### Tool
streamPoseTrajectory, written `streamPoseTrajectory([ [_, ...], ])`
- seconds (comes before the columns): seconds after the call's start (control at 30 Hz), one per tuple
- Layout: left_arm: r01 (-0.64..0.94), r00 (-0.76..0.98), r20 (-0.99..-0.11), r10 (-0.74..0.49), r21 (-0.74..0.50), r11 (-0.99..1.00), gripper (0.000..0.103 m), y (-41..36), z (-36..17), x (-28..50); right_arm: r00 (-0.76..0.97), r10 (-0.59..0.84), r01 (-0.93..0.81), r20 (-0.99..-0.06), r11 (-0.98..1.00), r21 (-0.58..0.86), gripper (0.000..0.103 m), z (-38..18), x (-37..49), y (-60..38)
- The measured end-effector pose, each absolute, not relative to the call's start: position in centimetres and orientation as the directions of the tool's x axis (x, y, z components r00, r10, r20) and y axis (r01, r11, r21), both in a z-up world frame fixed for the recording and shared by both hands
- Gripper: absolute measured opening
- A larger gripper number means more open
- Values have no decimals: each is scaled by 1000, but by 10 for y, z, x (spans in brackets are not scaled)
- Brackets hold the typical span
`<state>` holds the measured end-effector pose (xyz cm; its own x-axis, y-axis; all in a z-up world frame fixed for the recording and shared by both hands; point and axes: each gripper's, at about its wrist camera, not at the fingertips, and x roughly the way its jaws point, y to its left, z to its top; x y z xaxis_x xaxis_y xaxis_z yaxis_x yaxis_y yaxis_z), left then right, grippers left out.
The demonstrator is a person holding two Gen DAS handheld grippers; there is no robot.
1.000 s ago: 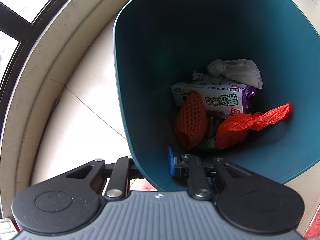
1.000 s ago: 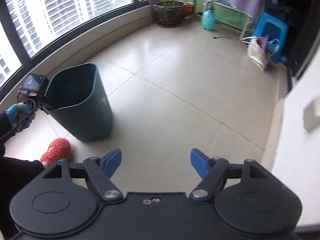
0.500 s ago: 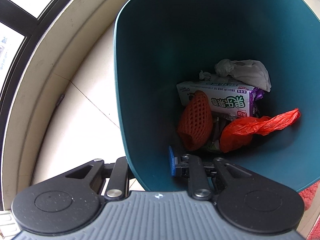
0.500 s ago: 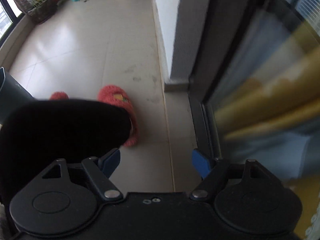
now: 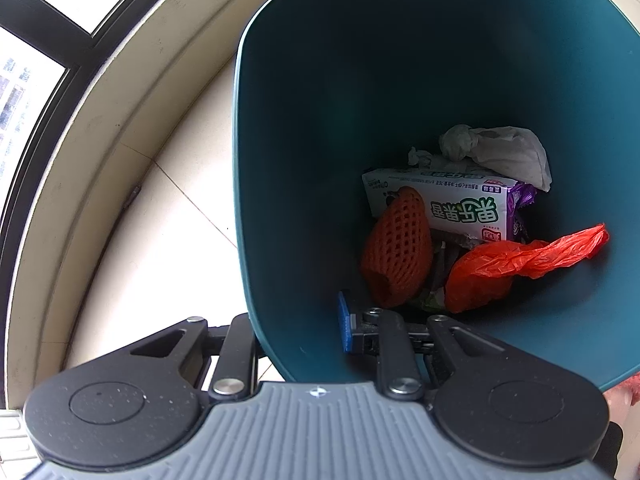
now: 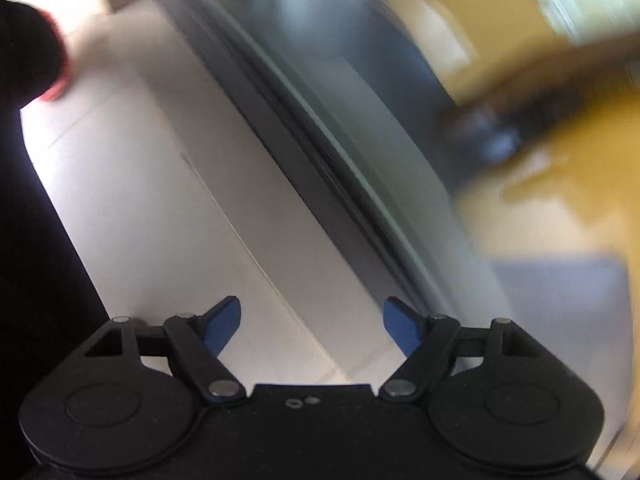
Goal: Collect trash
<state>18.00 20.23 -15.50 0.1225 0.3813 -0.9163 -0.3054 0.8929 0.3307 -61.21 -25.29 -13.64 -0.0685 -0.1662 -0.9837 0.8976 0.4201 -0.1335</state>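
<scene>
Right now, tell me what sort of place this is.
Most likely an enclosed home balcony or sunroom. A curved dark-framed window sits above a low cream ledge, the floor is pale tile, and a teal trash bin holds household rubbish such as a snack packet.

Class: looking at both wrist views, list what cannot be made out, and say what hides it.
- Left wrist view: bin bottom, covered by trash.
- Left wrist view: left gripper's outer jaw tip, behind the bin wall.
- Right wrist view: yellow and grey shapes, smeared by motion blur.
</scene>
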Motion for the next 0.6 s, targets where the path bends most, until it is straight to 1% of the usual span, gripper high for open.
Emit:
streamPoseTrajectory([
  [0.1,-301,133,-910,393,341,891,21,202,-155,178,-91,-168,946,-982,292,-137,79,-150,-672,-218],
  [0.27,-320,129,-908,399,342,883,21,201,-156,176,-146,-124,985,-981,69,-155,79,-181,-753,-154],
  [0.37,-326,125,-908,399,342,881,21,201,-156,177,-184,-49,973,-982,-150,-175,79,-206,-798,-116],
  [0.43,-331,120,-911,395,338,881,21,201,-155,176,-201,13,949,-980,-244,-198,78,-222,-812,-98],
  [0.5,-334,118,-913,391,335,881,21,201,-155,176,-202,46,946,-978,-251,-207,77,-233,-808,-90],
  [0.6,-338,120,-916,383,325,883,21,201,-153,174,-155,18,962,-988,-223,-155,78,-238,-800,-97],
])
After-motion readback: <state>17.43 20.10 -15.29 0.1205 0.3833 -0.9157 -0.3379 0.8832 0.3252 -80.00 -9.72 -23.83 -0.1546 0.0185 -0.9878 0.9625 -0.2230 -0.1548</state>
